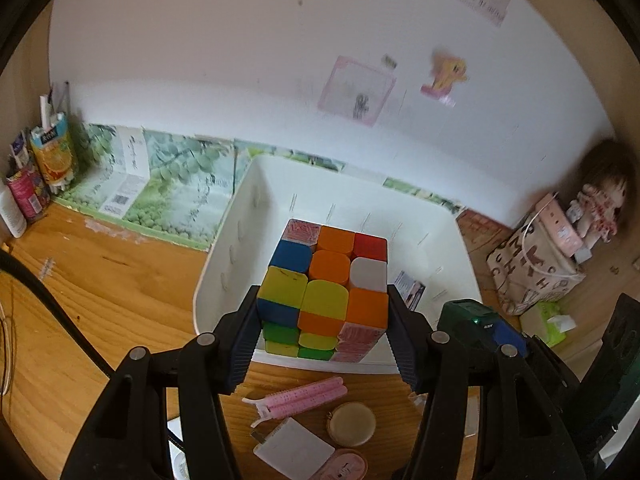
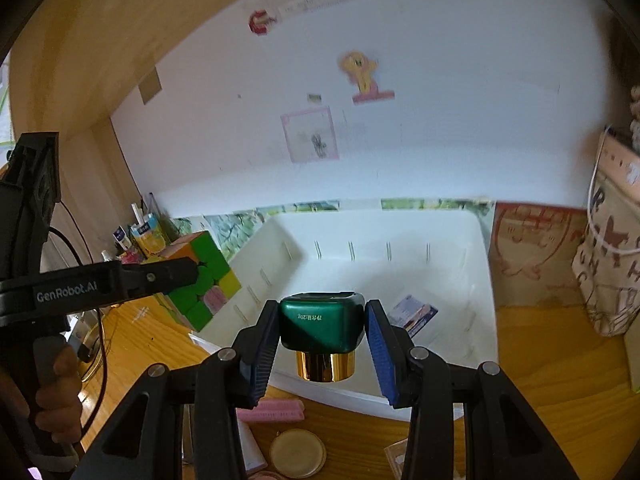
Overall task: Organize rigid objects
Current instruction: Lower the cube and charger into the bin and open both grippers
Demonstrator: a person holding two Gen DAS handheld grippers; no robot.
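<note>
My left gripper [image 1: 324, 312] is shut on a multicoloured puzzle cube [image 1: 326, 280] and holds it above the near-left part of a white plastic bin [image 1: 224, 264]. My right gripper [image 2: 322, 328] is shut on a green jar with a gold cap [image 2: 322, 326], held upside down over the near rim of the same bin [image 2: 476, 280]. The cube [image 2: 202, 284] and left gripper show at the left of the right wrist view. The green jar [image 1: 470, 320] shows at the right of the left wrist view.
A small card [image 2: 412, 314] lies inside the bin. On the wooden desk in front lie a pink hair clip [image 1: 300, 398], a round compact [image 1: 352, 424] and a white charger [image 1: 294, 446]. A patterned bag [image 1: 532, 264] and doll stand right; bottles [image 1: 36, 176] stand far left.
</note>
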